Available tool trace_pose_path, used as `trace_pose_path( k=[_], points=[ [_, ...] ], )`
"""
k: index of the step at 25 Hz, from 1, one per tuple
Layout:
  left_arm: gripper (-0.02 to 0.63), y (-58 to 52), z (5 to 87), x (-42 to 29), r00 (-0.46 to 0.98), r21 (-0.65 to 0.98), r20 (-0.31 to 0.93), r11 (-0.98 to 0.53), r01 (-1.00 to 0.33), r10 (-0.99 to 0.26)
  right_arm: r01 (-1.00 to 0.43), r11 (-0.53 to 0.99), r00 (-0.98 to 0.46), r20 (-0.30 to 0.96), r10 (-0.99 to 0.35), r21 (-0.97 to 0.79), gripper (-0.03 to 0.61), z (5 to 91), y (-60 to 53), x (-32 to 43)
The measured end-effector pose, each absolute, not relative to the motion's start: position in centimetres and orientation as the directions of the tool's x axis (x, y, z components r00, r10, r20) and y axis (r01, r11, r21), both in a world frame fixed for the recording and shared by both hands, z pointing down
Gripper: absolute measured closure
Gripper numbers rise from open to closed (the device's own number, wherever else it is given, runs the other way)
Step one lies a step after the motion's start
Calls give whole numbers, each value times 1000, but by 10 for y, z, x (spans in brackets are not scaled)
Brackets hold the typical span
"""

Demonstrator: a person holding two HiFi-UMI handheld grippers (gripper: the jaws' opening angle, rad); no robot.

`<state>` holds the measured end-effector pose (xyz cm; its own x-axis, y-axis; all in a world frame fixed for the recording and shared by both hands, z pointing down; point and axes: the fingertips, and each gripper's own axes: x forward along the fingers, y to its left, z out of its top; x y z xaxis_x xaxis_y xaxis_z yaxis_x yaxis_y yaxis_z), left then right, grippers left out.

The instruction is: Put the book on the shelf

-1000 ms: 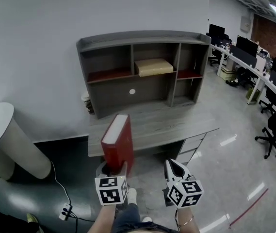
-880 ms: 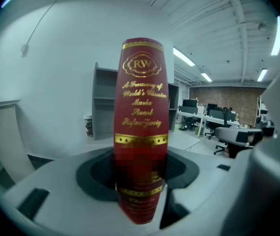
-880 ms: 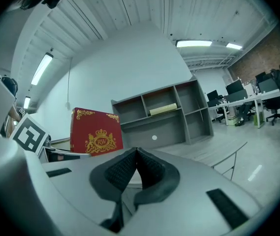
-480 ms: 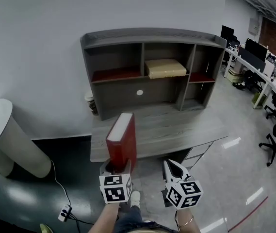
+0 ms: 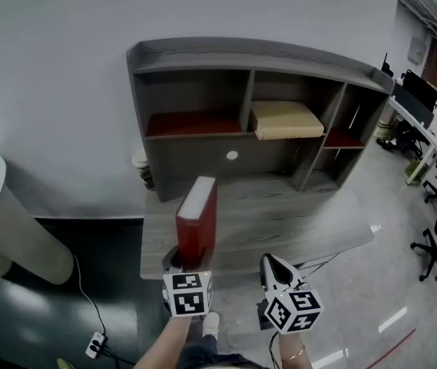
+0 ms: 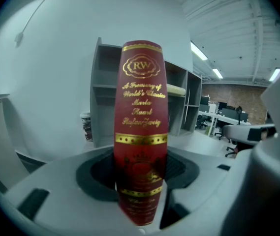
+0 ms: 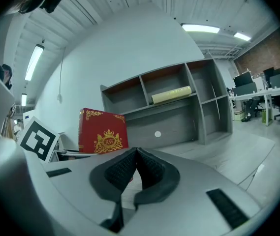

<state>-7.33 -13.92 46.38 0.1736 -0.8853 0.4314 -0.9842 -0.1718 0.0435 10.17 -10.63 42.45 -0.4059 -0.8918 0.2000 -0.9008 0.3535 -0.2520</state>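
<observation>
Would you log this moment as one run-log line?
left tool: shut on red book, upright | right tool: shut, empty | shelf: book not yet placed

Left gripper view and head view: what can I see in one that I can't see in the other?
Only the left gripper view shows the gold lettering on the spine of the red book, and the left gripper with its jaws pressed on the book's sides. Only the head view shows that gripper's marker cube, the person's arm and the power strip on the floor. Both show the red book standing upright, the grey shelf and the flat pale-yellow thing in its middle compartment.
</observation>
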Motion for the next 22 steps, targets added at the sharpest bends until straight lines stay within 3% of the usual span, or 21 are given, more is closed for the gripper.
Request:
trace_pose_path(
  k=[13, 22],
  points=[
    [379, -263, 487, -89, 169, 60, 446, -159, -985, -879, -919, 322, -375, 245, -894, -230, 569, 429, -199, 73],
    [379, -302, 506, -92, 106, 92, 463, -71, -993, -880, -931, 294, -348, 281, -894, -217, 569, 435, -223, 68]
  ],
)
